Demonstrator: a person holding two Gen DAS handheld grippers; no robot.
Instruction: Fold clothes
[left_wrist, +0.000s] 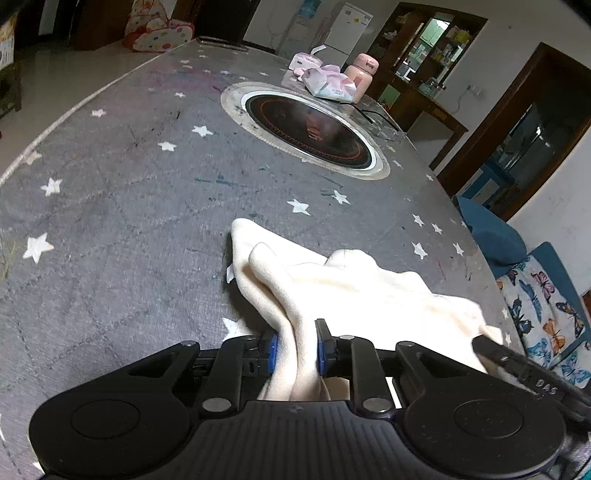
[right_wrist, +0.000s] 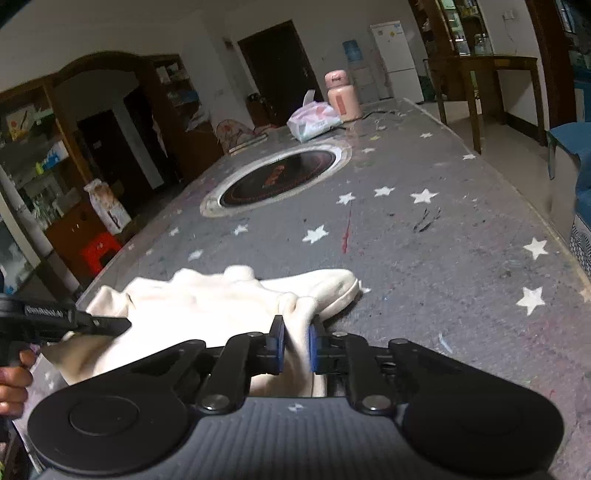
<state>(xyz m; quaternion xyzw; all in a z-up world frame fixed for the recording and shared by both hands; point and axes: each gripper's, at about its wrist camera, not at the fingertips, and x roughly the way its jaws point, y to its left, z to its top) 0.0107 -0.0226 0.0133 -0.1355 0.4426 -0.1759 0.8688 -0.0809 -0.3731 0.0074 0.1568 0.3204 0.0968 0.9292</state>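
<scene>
Near the worktop (left_wrist: 110, 221) edge, each hand-held gripper, left (left_wrist: 295, 350) and right (right_wrist: 296, 345), pinches the crumpled garment (left_wrist: 332, 288), so folding looks barely begun.

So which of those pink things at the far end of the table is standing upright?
The pink jar with the rounded lid stands upright; the soft tissue packs beside it lie flat and crumpled on the table.
</scene>
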